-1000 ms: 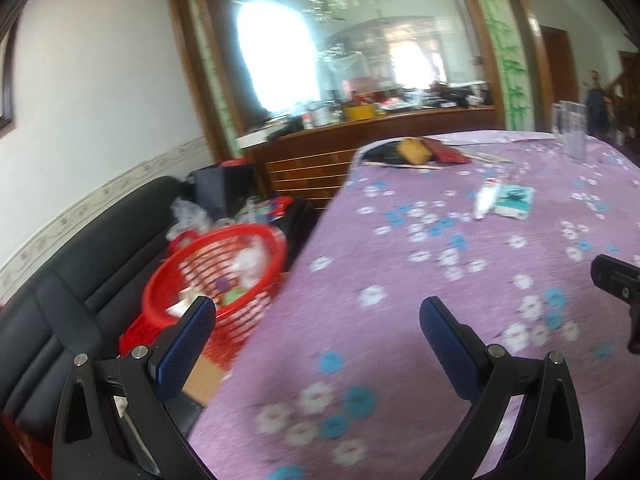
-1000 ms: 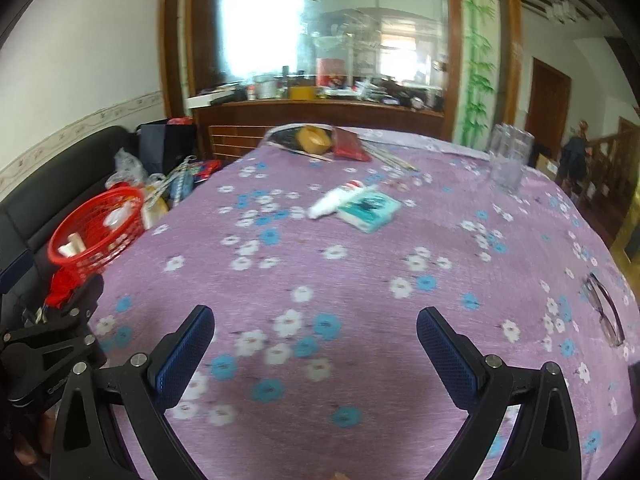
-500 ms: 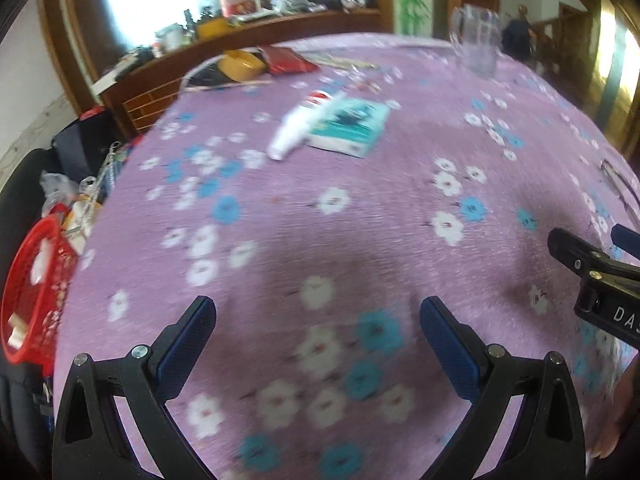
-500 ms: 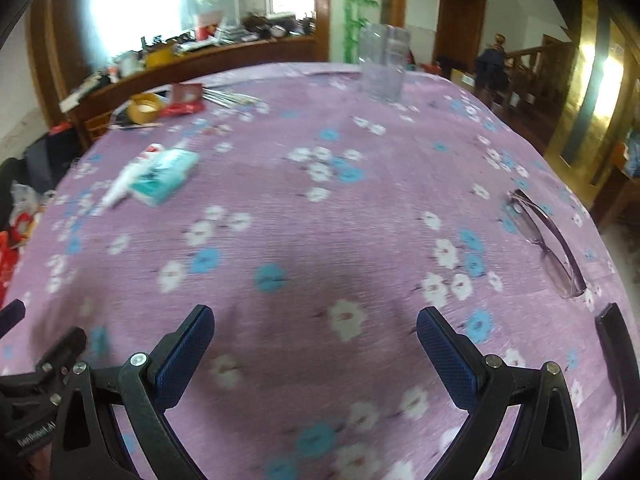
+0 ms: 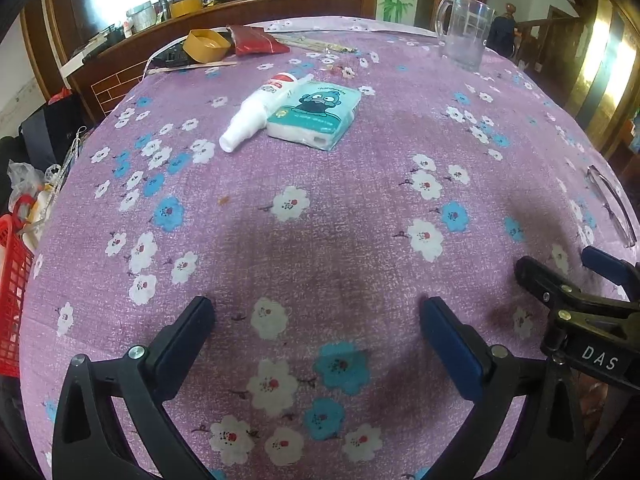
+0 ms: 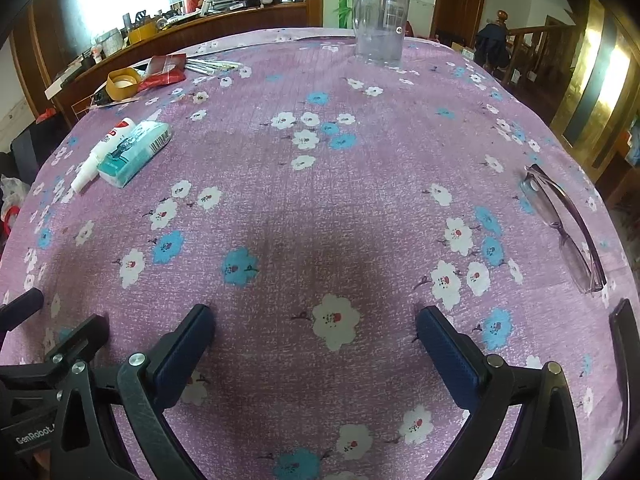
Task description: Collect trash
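Soft teal tissue pack [image 5: 313,115] looks light, so we pinch its long edges; both grippers, left gripper [image 5: 316,320] and right gripper [image 6: 314,326], gape wide, empty.

white bottle [image 5: 256,112] lying beside teal tissue pack [image 5: 314,114], touching

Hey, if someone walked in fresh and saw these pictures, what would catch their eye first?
The purple flowered tablecloth fills both views. On its far left a white bottle lies touching a teal tissue pack, and a clear glass mug stands at the far edge. Both hand-held grippers, left and right, hang open and empty over the cloth.
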### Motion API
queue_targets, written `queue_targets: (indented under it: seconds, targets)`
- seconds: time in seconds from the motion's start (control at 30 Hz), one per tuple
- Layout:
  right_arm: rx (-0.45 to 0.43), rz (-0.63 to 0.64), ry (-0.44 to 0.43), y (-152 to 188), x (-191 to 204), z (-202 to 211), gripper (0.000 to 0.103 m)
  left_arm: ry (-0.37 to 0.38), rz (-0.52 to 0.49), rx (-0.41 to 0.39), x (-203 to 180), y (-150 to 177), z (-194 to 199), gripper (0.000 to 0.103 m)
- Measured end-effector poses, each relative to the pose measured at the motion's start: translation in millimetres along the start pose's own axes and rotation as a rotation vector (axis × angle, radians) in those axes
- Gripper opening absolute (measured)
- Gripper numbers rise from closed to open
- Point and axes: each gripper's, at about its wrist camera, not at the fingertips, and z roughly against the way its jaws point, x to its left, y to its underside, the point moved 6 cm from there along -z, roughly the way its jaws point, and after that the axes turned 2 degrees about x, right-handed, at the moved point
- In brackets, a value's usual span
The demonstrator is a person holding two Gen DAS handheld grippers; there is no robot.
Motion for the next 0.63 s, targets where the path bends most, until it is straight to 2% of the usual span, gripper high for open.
queue_targets:
  seconds: [0.63]
  targets:
    - [0.000,0.002,0.002,0.1,1.0,0.2,0.103,0.003,0.001,0.001,0.8,-0.3,0.9,0.103]
